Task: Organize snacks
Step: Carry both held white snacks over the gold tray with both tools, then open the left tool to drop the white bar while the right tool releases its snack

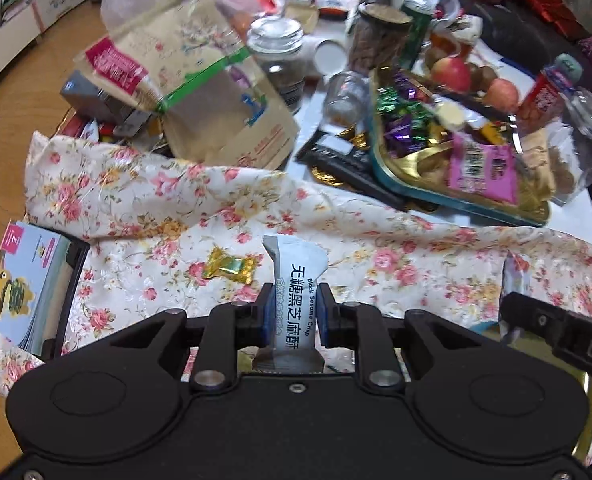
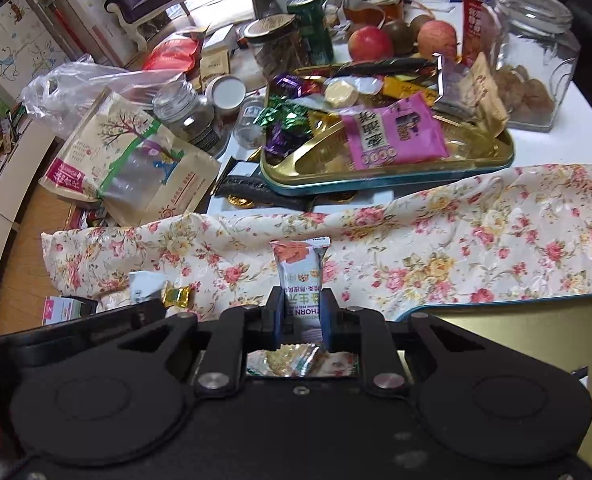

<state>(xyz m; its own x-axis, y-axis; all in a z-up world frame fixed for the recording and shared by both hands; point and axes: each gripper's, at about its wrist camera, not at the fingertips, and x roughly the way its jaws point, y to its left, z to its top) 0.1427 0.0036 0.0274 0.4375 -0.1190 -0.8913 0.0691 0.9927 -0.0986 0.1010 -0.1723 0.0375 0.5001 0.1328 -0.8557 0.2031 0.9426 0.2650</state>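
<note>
Nearest to us, our left tool (image 1: pixel 294 309) is pinched on a grey-white sesame crisp packet (image 1: pixel 296 280), the blue pads squeezing its middle while the crimped top stands above the fingertips. Our right tool (image 2: pixel 300 312) likewise grips a hawthorn snack packet (image 2: pixel 299 270) at mid-length, its orange end poking up and its lower end crumpled behind the jaws. Both wrappers look light, thin and crinkly, probably a little slick, and the sesame crisp inside may crumble, so we judge the middle grip sound but would keep the squeeze gentle.

Just beyond the left tool a gold-wrapped candy (image 1: pixel 228 267) lies loose on the floral cloth (image 1: pixel 144 200) that drapes the surface. At the right edge of the right view an empty gold tin (image 2: pixel 535 344) sits close under that tool, a likely place for these packets.

Farther off, past the cloth, a second gold tray (image 2: pixel 391 182) holds mixed sweets and a pink packet (image 2: pixel 391 136). Behind it stand apples (image 2: pixel 369 42), a glass jar (image 2: pixel 535 52) and a large paper pouch (image 2: pixel 128 160)
</note>
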